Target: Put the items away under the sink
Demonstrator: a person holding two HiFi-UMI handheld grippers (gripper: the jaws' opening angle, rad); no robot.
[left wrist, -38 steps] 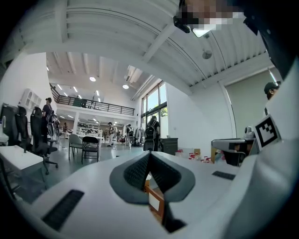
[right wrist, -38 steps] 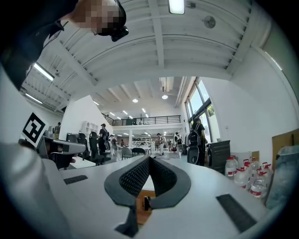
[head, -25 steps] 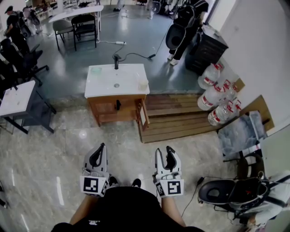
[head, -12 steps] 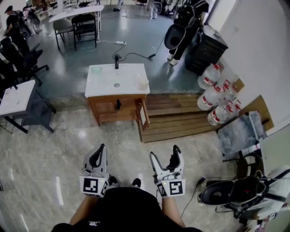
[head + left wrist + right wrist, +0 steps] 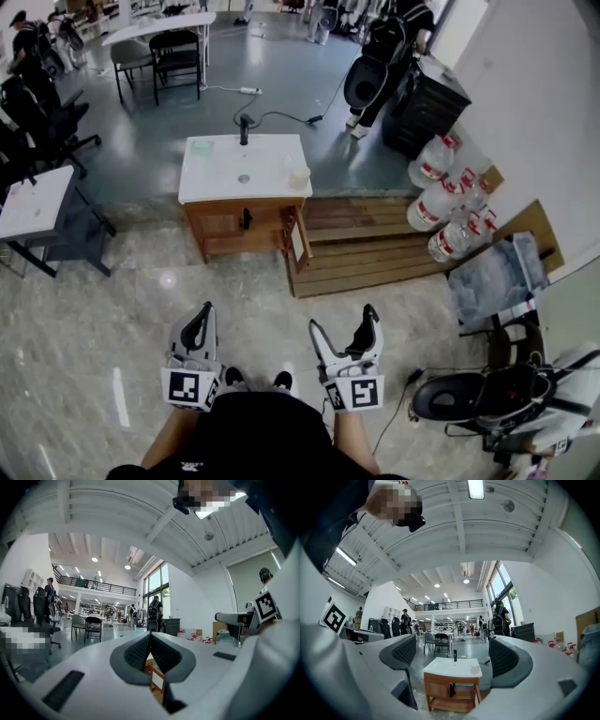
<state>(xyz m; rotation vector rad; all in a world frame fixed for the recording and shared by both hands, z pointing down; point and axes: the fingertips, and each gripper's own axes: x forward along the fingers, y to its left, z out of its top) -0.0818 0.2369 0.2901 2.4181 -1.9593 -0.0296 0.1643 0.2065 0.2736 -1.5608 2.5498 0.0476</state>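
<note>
Sink (image 5: 225, 178) stands far ahead, mid-floor: a white basin on a wooden cabinet (image 5: 220, 232) whose door (image 5: 296, 241) is open at the right. A black tap (image 5: 244, 127) rises at its far edge, a pale cup (image 5: 298, 176) sits near its right edge, and a dark object (image 5: 246, 218) stands beneath the basin. Both grippers are near the person, well apart from the sink. The left gripper (image 5: 202, 314) is clenched on nothing. The right gripper (image 5: 342, 321) is released and empty.

Open floor (image 5: 141, 281) before sink cabinet (image 5: 242, 225)
</note>
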